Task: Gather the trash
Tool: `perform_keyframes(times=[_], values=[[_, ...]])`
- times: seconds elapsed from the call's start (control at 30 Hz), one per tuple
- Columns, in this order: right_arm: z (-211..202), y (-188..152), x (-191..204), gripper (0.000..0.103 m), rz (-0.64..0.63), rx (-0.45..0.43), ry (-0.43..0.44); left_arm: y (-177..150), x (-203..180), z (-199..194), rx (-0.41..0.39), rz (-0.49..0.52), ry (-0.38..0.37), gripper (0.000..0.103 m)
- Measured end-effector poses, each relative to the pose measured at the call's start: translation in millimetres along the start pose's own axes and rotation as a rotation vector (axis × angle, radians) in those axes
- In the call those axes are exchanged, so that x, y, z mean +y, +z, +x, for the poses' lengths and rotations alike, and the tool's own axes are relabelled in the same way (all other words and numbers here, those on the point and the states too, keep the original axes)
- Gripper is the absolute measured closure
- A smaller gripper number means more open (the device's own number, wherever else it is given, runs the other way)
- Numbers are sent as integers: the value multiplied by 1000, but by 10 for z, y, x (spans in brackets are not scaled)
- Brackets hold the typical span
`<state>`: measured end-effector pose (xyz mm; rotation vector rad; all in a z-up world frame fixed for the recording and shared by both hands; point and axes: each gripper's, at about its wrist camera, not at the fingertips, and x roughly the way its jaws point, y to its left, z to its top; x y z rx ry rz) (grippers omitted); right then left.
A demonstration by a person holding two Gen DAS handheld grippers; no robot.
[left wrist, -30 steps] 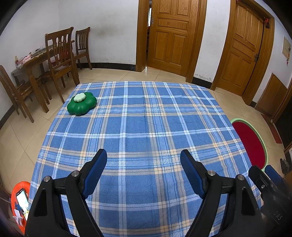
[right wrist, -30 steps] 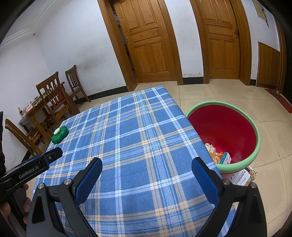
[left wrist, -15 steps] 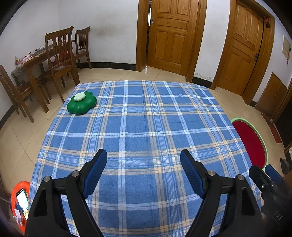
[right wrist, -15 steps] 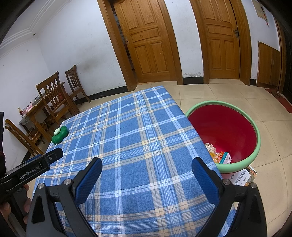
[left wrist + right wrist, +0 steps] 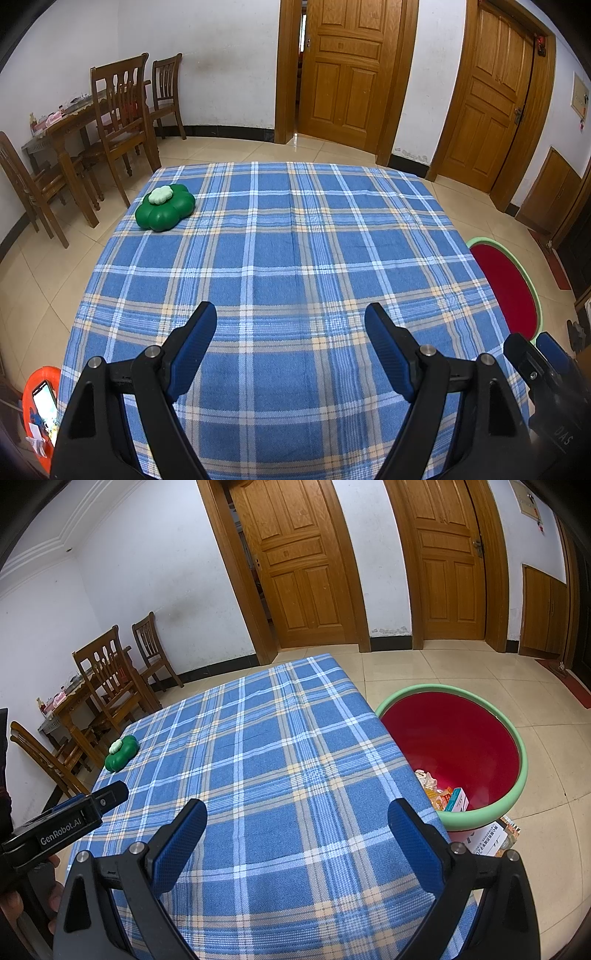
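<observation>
A table under a blue plaid cloth (image 5: 295,258) (image 5: 266,760) fills both views. My left gripper (image 5: 291,325) hangs open over its near edge with nothing between the blue pads. My right gripper (image 5: 297,819) is open too, over the near right part of the cloth, holding nothing. A red basin with a green rim (image 5: 517,738) (image 5: 535,291) stands on the floor right of the table, with crumpled paper and small cartons (image 5: 443,794) in its bottom. A green flower-shaped object (image 5: 164,212) (image 5: 120,753) sits at the far left corner of the cloth.
Wooden chairs and a dining table (image 5: 110,122) stand by the left wall. Two wooden doors (image 5: 343,70) are behind. A box (image 5: 487,838) lies on the tiles beside the basin. An orange stool with a phone (image 5: 40,402) is at the lower left.
</observation>
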<state>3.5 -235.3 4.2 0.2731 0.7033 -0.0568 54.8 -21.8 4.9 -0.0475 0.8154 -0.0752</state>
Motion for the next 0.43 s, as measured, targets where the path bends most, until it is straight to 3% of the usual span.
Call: perform_keyframes(times=[0.43], values=[[1,0,-1,3,0,2,0,-11,6,12,4,-1,2,21]])
